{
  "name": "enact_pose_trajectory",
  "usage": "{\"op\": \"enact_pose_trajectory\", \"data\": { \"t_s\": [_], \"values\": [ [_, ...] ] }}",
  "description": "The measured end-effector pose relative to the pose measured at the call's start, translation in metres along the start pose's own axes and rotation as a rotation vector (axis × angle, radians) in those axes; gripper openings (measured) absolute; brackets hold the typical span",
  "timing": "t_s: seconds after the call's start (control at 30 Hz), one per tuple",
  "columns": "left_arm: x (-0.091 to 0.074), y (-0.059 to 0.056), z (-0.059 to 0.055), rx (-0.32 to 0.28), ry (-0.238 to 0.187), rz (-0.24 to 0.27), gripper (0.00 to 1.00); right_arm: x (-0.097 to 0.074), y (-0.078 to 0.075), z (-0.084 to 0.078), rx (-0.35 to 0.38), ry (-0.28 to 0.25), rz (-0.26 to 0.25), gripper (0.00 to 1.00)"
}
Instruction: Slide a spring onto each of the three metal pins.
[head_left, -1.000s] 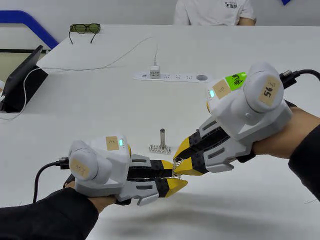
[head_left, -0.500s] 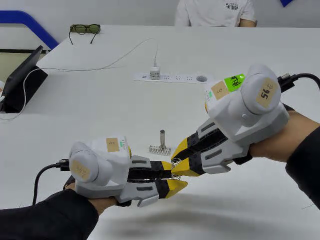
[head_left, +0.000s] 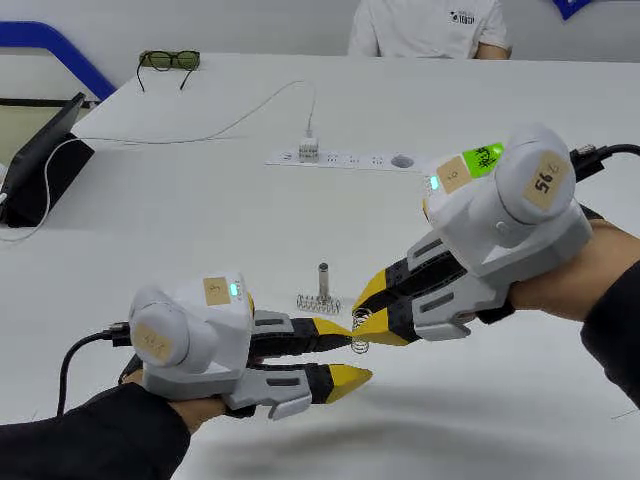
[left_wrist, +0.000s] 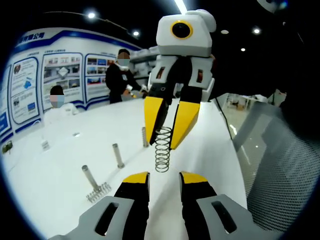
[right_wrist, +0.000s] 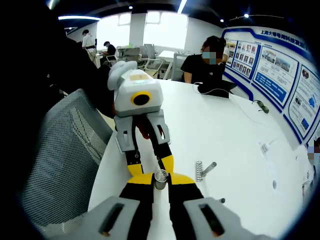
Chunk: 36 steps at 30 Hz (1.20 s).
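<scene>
Currently three pins (left_wrist: 118, 155), two springs (left_wrist: 161, 159); right gripper (left_wrist: 162, 145) holds one.

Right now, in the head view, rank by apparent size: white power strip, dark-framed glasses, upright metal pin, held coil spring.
1. white power strip
2. dark-framed glasses
3. upright metal pin and coil spring look alike; the spring is nearer the camera.

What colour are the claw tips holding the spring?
Yellow; the right claw grips the spring, clearest in the left gripper view.
</scene>
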<state>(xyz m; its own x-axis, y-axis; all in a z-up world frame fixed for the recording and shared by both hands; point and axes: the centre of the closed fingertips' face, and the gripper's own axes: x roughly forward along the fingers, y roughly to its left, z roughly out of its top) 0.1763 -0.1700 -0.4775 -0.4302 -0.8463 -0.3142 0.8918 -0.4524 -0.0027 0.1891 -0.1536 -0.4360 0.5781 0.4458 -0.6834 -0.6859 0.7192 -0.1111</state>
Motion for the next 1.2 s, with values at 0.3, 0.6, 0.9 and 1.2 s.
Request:
{"op": "enact_pose_trajectory", "data": {
  "t_s": [0.3,0.6,0.9,1.2],
  "values": [
    [-0.007,0.007,-0.005,-0.031,-0.002,0.038,0.34,-0.009,-0.010,-0.002,0.015,-0.006,-0.036,0.12],
    [-0.016,0.016,-0.012,-0.081,-0.005,0.090,0.45,-0.017,-0.023,-0.005,0.039,-0.018,-0.079,0.12],
    [-0.022,0.021,-0.016,-0.107,-0.009,0.123,0.50,-0.025,-0.038,-0.010,0.069,-0.027,-0.124,0.12],
    [-0.025,0.023,-0.018,-0.120,-0.009,0.141,0.52,-0.034,-0.065,-0.021,0.115,-0.004,-0.200,0.12]
  ]
}}
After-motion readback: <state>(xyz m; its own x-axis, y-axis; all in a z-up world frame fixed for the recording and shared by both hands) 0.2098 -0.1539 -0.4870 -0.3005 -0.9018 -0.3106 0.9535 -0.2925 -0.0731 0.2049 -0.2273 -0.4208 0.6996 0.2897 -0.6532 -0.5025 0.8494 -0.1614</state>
